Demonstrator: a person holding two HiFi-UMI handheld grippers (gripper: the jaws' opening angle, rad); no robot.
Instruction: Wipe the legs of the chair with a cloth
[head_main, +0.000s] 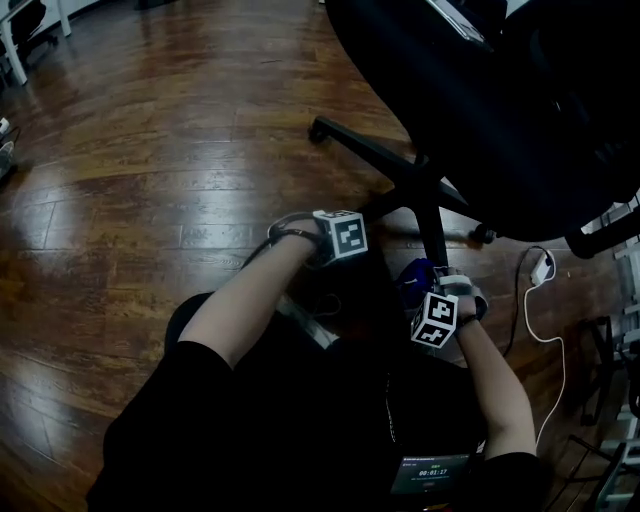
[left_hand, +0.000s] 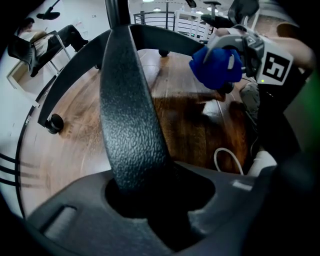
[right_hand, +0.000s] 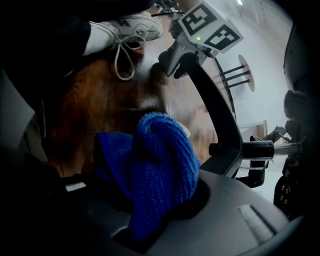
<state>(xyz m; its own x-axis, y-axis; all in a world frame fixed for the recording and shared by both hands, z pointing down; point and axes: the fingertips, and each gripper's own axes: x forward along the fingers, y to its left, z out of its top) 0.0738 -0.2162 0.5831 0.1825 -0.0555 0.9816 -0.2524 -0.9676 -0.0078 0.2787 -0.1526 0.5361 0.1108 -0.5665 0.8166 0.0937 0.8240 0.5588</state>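
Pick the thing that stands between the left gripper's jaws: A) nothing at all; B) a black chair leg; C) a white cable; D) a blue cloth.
B: the left gripper view shows the left gripper closed on the textured black chair leg; the blue cloth is in the right gripper.

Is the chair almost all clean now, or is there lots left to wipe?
Done: no leg looks any cleaner, so I can't tell. In hand: the left gripper clamps one leg, and the right gripper grips the blue cloth, which seems to be off the legs. Left: likely wiping this leg and the other legs.
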